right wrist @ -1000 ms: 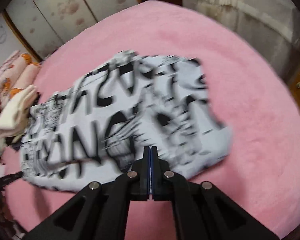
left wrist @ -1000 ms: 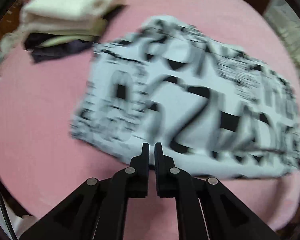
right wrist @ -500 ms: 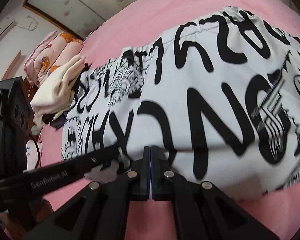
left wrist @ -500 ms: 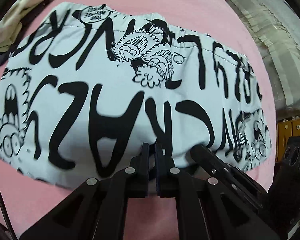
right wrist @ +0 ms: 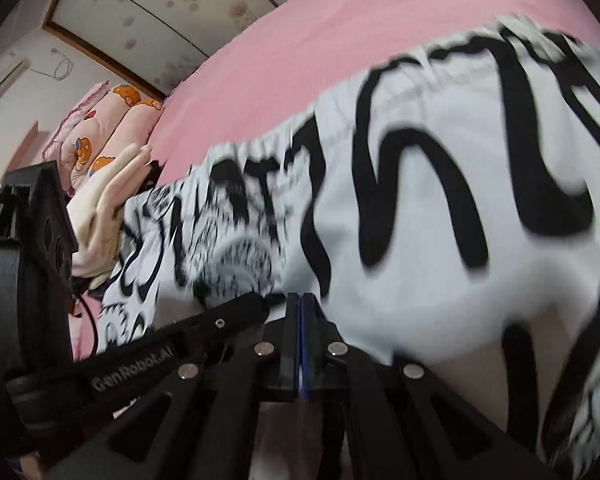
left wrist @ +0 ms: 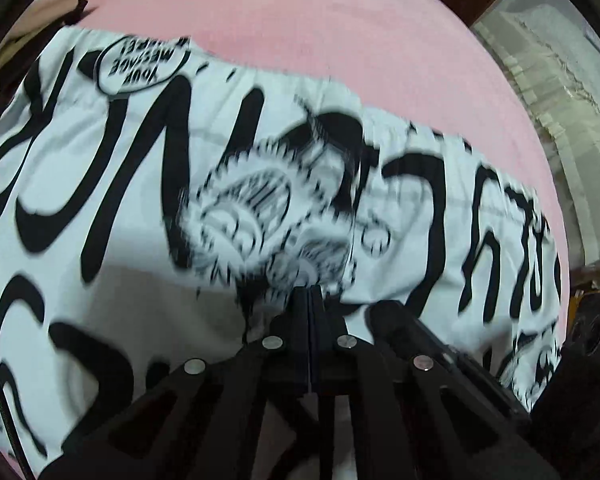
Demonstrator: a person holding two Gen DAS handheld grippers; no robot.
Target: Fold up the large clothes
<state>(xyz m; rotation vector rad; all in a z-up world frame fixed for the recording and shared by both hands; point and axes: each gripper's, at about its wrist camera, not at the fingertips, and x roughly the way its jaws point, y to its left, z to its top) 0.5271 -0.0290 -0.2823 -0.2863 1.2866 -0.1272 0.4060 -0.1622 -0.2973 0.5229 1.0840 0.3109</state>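
We see a bed covered in a pink blanket [left wrist: 320, 40], with pale floral cupboard doors [right wrist: 148, 12] behind it and a light curtain [left wrist: 572, 120] off to one side. Spread across the blanket lies a large white garment [left wrist: 120, 300] printed with heavy black lettering and cartoon faces; its gathered far edge runs across the bed with bare pink blanket beyond it, and the cloth fills most of both wrist views. Much of the print is blurred.

Our left gripper [left wrist: 309, 294] sits low over the garment with its jaws pressed together. The tips lie against the cloth, but we cannot tell whether any fabric is pinched between them. Our right gripper [right wrist: 300, 300] is likewise closed, a thin blue strip showing in the seam between its fingers, and again we cannot make out cloth caught there. The two grippers are just beside each other: each one's black fingers cross into the other's view, the left one carrying pale lettering on its side.

At the far left corner of the bed a stack of cream folded clothes [right wrist: 108, 196] rests against the garment's edge, and behind it lies a pink quilt [right wrist: 112, 120] with orange bears.
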